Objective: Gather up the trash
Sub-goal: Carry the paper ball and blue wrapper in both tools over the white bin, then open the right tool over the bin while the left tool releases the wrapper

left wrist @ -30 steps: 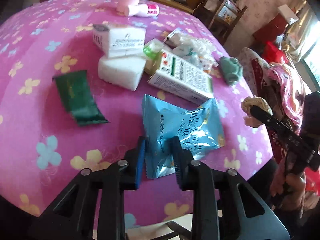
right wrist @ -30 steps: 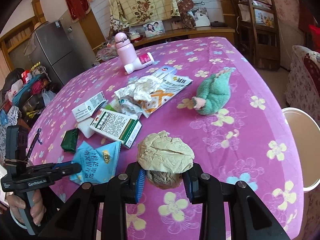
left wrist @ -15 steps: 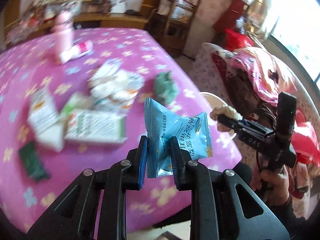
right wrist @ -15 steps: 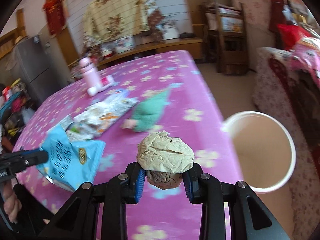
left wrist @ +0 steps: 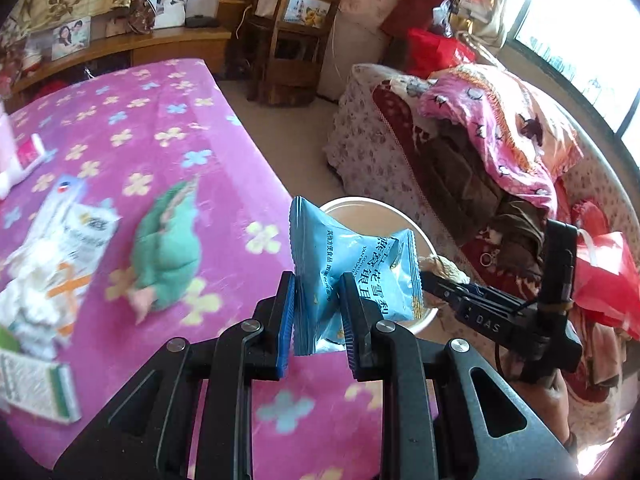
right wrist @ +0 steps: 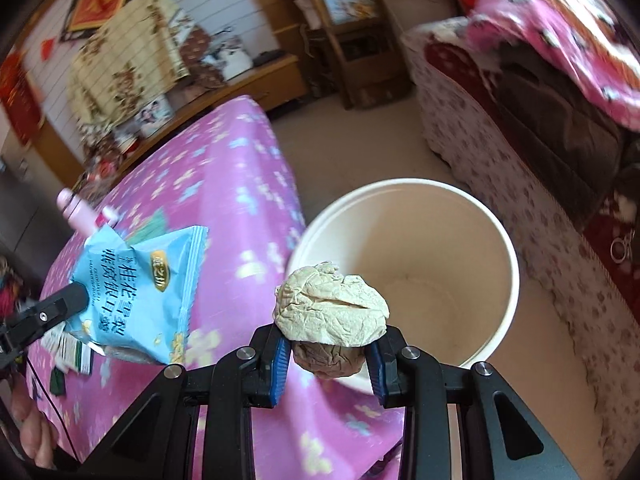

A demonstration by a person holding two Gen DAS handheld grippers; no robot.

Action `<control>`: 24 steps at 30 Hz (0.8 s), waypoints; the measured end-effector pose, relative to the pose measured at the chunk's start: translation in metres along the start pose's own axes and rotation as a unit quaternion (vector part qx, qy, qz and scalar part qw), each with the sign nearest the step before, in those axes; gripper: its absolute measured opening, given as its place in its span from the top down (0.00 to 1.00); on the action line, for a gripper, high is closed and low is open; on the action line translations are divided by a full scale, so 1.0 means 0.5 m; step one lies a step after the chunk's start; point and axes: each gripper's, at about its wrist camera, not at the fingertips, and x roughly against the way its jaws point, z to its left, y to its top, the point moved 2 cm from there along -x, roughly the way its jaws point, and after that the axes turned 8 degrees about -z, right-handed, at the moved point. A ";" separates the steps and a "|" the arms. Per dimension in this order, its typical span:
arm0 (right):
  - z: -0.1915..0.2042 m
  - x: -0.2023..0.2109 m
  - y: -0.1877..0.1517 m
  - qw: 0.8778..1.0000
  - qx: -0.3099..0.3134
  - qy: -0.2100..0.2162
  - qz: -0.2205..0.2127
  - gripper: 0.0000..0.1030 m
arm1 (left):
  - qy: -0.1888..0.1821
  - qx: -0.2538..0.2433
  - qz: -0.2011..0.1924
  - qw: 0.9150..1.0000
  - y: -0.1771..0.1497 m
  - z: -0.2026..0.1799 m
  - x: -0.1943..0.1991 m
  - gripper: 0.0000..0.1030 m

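Over the edge of the pink flowered surface [left wrist: 172,120], in the left wrist view, the left gripper [left wrist: 318,312] had swung away from the heap of litter that filled its sight a second before; its jaws stood nearly closed, pinching the lower edge of the blue snack packet [left wrist: 352,264], which now hung in front of the white bin [left wrist: 424,240] on the floor. Behind it on the surface were left the green plush toy [left wrist: 166,256], crumpled white wrappers [left wrist: 48,264] and a small carton [left wrist: 36,384], so to my eye plenty of clearing remained. The right gripper [left wrist: 434,276] reached in from the right with its load just over the bin's rim. From the right wrist view, that gripper [right wrist: 328,354] had likewise left the surface and come to the bin [right wrist: 508,248]; its jaws, set narrow, clamped the crumpled paper ball [right wrist: 332,312] directly before the opening. Inside, the bin looked bare, a pale floor and wall with nothing lying in it. The blue packet [right wrist: 140,292] hung at the left, above the surface's edge, so I judged both pieces close to being dropped.
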 end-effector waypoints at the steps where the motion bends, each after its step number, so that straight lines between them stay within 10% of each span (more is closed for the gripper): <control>1: -0.019 -0.010 0.005 1.000 -0.011 0.000 0.002 0.70 | 0.002 -0.001 0.003 1.000 0.004 -0.006 -0.018 0.81; 8: -0.088 -0.047 0.014 0.998 -0.066 -0.012 0.008 0.34 | 0.011 0.000 0.020 1.000 0.018 -0.033 -0.122 0.79; 17: -0.100 -0.024 -0.004 0.997 -0.072 -0.020 -0.001 0.32 | 0.002 0.016 0.051 0.999 -0.003 -0.044 -0.174 0.53; 24: -0.070 -0.031 -0.014 0.998 -0.054 -0.019 0.004 0.32 | 0.033 -0.003 0.037 0.999 -0.013 -0.028 -0.151 0.52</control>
